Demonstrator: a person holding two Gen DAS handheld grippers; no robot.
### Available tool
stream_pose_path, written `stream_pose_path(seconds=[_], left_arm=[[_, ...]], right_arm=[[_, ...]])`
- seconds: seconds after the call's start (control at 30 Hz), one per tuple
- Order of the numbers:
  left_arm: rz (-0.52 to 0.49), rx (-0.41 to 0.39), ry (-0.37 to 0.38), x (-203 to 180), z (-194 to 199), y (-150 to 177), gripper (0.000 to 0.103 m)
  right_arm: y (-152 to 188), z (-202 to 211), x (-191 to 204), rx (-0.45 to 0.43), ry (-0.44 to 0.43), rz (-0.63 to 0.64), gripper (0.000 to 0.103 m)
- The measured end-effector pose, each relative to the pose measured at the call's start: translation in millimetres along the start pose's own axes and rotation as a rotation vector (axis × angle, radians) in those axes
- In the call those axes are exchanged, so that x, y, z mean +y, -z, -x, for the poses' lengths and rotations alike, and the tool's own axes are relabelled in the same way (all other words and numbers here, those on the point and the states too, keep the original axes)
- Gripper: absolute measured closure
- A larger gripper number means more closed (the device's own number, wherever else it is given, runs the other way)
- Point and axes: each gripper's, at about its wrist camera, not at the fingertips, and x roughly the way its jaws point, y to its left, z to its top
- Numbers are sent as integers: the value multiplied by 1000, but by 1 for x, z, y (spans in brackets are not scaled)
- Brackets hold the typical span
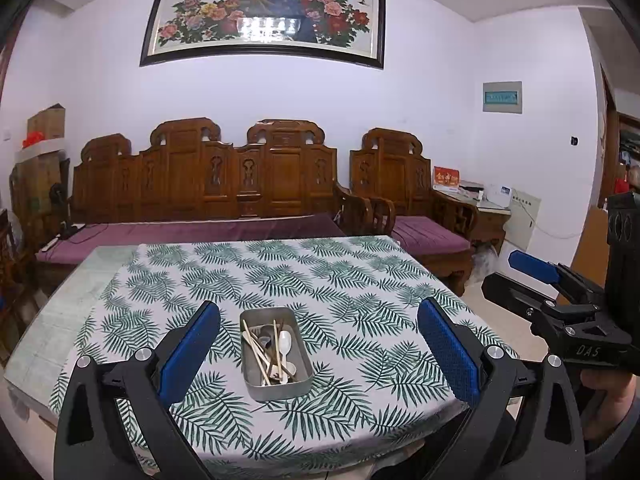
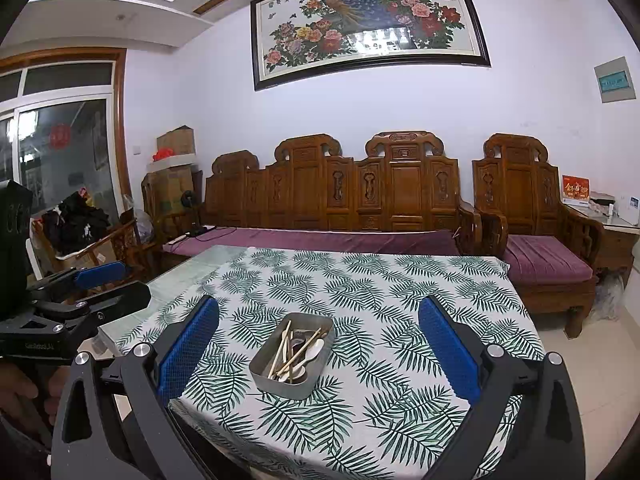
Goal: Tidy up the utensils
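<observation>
Two grippers, left gripper (image 1: 318, 334) and right gripper (image 2: 318, 334), hovering wide-spread before a metal tin (image 1: 276, 388).
Holding nothing; framing jumbled chopsticks (image 1: 260, 354) and spoons (image 1: 285, 342), likely readying a pick.

The table (image 1: 60, 316) carried a white cloth printed with green fern leaves (image 1: 360, 280); the cloth covered most of the top, leaving a pale bare strip along the edge at nine o'clock in the left wrist view; directly on the cloth, toward six o'clock of the tabletop, sat a rectangular metal tin (image 1: 276, 390) (image 2: 280, 380); inside it lay a loose jumble of pale chopsticks (image 1: 256, 350) and a white spoon (image 1: 285, 340), crossing one another; the tin stood alone on the cloth.
</observation>
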Motion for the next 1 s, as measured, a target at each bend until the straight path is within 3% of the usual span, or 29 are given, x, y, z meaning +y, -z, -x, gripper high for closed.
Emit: stream_pose_path(seconds=[1.0], left_arm=[[-2,-5,-12,-2,2,-2,8]], right_arm=[[2,-2,3,-3,-1,-3,3]])
